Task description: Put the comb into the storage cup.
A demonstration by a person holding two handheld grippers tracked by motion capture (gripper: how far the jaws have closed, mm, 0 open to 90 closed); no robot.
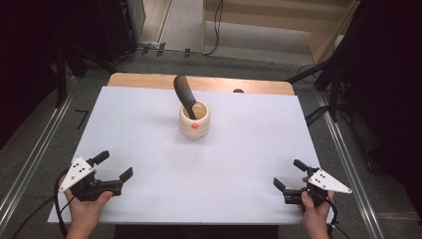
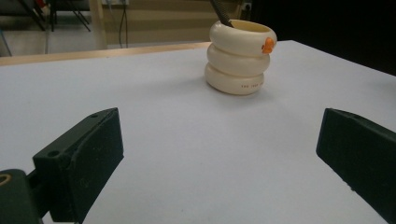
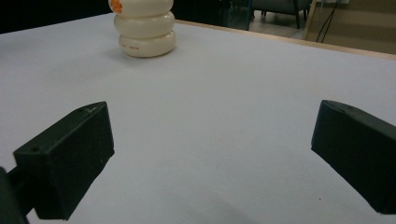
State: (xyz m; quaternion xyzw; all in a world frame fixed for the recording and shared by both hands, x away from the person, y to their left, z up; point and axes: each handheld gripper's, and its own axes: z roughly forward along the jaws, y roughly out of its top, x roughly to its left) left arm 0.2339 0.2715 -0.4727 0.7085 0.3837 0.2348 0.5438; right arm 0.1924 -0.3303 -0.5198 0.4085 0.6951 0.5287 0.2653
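Note:
A cream ringed holder (image 1: 194,120) with a small orange mark stands upright near the middle of the white table (image 1: 149,144); a dark handle (image 1: 184,93) sticks out of it, leaning back and left. The holder (image 2: 239,57) appears ahead in the left gripper view and at the top left in the right gripper view (image 3: 144,29). My left gripper (image 1: 114,167) rests open at the near left, nothing between its jaws. At the near right my right gripper (image 1: 288,174) is open and empty too. Both are far from the holder.
The white sheet covers a wooden tabletop whose far edge (image 1: 149,79) shows bare. A small dark object (image 1: 238,91) sits at that far edge. Metal rails and cables run on the floor on both sides.

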